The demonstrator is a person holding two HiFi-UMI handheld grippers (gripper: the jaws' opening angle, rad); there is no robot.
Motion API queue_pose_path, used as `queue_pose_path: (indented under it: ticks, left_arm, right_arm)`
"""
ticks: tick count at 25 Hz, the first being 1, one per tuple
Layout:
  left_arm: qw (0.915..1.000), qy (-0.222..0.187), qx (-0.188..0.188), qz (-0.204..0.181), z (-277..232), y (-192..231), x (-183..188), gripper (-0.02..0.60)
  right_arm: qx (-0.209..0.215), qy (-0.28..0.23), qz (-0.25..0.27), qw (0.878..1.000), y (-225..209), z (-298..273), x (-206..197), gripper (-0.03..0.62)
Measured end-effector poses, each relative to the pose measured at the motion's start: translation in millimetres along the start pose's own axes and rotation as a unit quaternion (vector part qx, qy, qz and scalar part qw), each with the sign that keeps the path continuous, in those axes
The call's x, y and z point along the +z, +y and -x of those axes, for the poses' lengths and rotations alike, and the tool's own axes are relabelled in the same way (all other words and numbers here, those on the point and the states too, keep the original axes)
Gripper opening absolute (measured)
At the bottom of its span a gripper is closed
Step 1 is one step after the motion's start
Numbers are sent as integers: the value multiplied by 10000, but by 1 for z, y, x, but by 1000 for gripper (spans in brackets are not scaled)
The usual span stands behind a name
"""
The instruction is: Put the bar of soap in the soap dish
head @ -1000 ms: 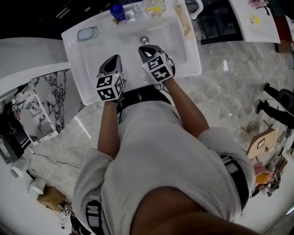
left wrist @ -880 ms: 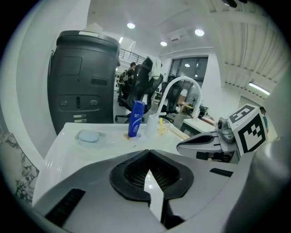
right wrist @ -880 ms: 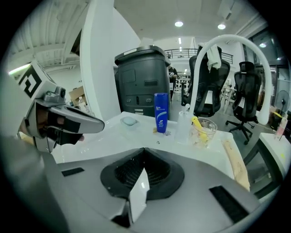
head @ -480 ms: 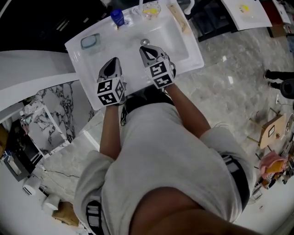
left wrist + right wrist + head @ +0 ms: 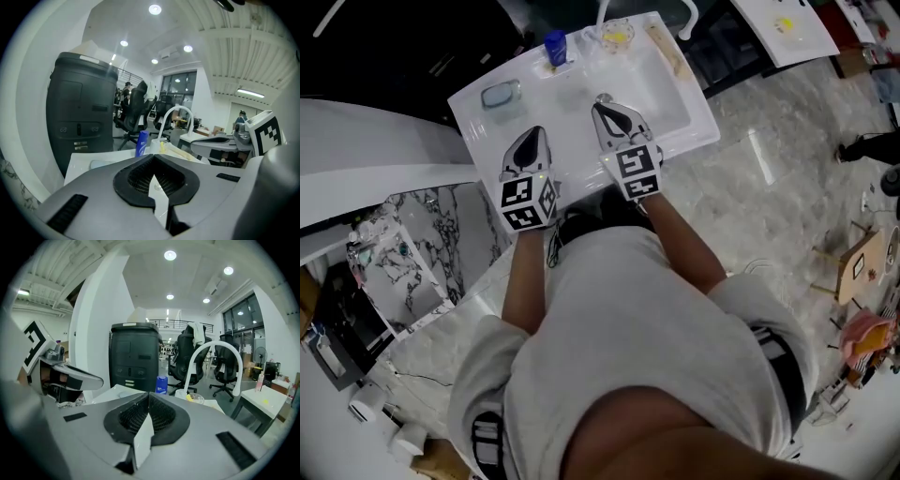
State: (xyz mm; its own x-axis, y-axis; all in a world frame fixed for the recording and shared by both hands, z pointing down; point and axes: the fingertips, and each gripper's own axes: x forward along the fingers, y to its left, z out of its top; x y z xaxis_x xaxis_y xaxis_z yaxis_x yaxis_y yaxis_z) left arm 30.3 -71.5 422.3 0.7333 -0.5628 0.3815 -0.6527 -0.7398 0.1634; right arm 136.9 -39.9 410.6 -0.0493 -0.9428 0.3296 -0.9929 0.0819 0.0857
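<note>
A pale blue-grey rounded block (image 5: 502, 94) lies on the white sink's (image 5: 694, 131) back left corner; I cannot tell whether it is the soap or the dish. It shows as a flat shape (image 5: 101, 164) in the left gripper view. A clear round dish (image 5: 617, 35) holding something yellow stands by the faucet, and appears as a clear dish (image 5: 194, 398) in the right gripper view. My left gripper (image 5: 532, 136) and right gripper (image 5: 602, 101) hover side by side over the basin. Both the left gripper (image 5: 153, 161) and the right gripper (image 5: 148, 397) are shut and hold nothing.
A blue bottle (image 5: 555, 47) stands between the block and the clear dish. A wooden brush (image 5: 667, 52) lies along the sink's right rim. The white arched faucet (image 5: 213, 362) rises behind the dish. A dark bin (image 5: 82, 117) stands behind the sink, with office chairs beyond.
Both grippers have risen above the basin and tipped up towards level. They stay shut and side by side; the things on the sink have not moved.
</note>
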Motion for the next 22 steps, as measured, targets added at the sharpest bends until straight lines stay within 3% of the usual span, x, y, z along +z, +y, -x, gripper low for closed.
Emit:
queue_pose_path:
  ticks: [14,18,22]
  left_arm:
    - [9916,-1169,-356,-421,41,-13,91,18]
    - [9904,-1233,-118,-606,43,-6,105,18]
    - [9894,-1349,-4,-541,43,-2,121,18]
  right_arm:
    - [-474,-945,-183,9942,-5,36,85,0]
    - [-469,-1126,-88,9925,-6,37,101,0]
    - [-370,-1258,26,9914,-11,30,118,0]
